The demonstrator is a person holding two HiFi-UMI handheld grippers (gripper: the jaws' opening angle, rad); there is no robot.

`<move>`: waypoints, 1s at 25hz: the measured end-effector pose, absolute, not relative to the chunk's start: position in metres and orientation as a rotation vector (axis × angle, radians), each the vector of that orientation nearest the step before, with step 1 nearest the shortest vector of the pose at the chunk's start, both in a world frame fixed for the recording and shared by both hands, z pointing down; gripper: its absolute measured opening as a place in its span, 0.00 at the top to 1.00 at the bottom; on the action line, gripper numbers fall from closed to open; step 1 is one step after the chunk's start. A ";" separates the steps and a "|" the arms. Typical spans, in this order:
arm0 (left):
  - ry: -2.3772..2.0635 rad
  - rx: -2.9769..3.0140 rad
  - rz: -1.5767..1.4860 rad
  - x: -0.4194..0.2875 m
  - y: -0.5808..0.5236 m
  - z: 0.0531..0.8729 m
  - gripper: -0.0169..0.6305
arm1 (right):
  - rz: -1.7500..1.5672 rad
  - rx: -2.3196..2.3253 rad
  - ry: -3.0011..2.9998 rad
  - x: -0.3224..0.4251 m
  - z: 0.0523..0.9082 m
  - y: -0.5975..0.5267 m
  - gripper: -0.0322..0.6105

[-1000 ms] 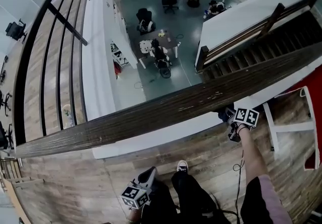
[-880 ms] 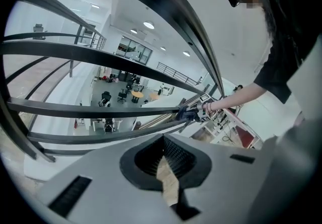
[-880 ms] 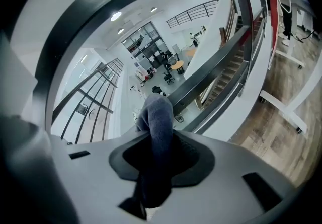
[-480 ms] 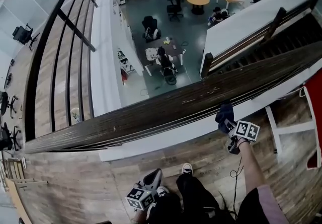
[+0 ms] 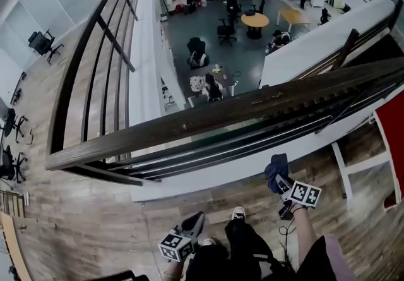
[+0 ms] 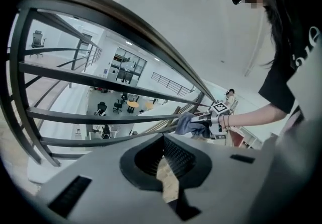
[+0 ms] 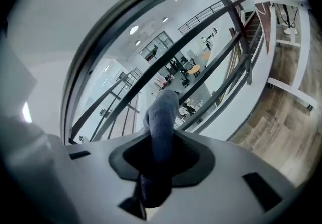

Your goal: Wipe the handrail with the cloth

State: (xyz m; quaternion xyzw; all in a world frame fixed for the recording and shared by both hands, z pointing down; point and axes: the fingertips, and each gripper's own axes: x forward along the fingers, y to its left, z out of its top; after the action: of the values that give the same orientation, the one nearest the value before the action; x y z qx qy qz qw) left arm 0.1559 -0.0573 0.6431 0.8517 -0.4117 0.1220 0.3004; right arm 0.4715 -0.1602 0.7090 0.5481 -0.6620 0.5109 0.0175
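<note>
The cloth [image 5: 276, 168], dark blue-grey, is pinched in the right tool [image 5: 281, 180], whose jaws are closed on its lower end. In the right gripper view the cloth [image 7: 162, 117] rises between those jaws as a bunched roll, its free top in front of the railing bars. In the head view it sits below the handrail [image 5: 208, 115] on the person's side, over the white kerb [image 5: 189, 179] at the foot of the railing and clear of the dark wooden top rail. Whether it brushes one of the lower bars is hard to say from these angles; the left gripper view shows the cloth [image 6: 187, 124] just beside them.

The handrail runs across the head view from lower left to upper right, with dark horizontal bars [image 5: 252, 137] beneath it. In the right gripper view it arcs [image 7: 126, 21] high above the cloth.

The left tool [image 5: 194, 221] hangs low near the person's legs [image 5: 246, 251], well apart from the railing and from the right tool. Its jaws look drawn together with nothing held, only a sliver of wooden floor showing in the narrow gap between them.

A white shoe [image 5: 238, 213] rests on the wooden floor [image 5: 82, 223]. A white frame [image 5: 344, 175] and a red panel [image 5: 394, 128] stand to the right. Beyond the railing, far below, lies an open floor with office chairs [image 5: 226, 30] and a round desk [image 5: 254, 21].
</note>
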 end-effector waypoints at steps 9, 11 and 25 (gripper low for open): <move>-1.153 2.339 0.261 0.060 0.050 0.610 0.97 | 1.435 1.570 -2.256 0.318 0.638 -0.017 0.80; -1.155 2.366 0.244 0.042 0.067 0.594 0.97 | 1.422 1.565 -2.279 0.285 0.622 0.010 0.80; -1.256 2.366 0.080 -0.005 0.153 0.528 0.97 | 1.335 1.281 -2.479 0.141 0.550 0.119 0.80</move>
State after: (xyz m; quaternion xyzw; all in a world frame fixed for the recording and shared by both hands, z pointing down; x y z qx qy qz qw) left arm -0.0046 0.1525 0.5276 0.8595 -0.4563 0.0292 0.2287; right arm 0.1405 0.1191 0.5496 0.4140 -0.8011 0.4316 0.0241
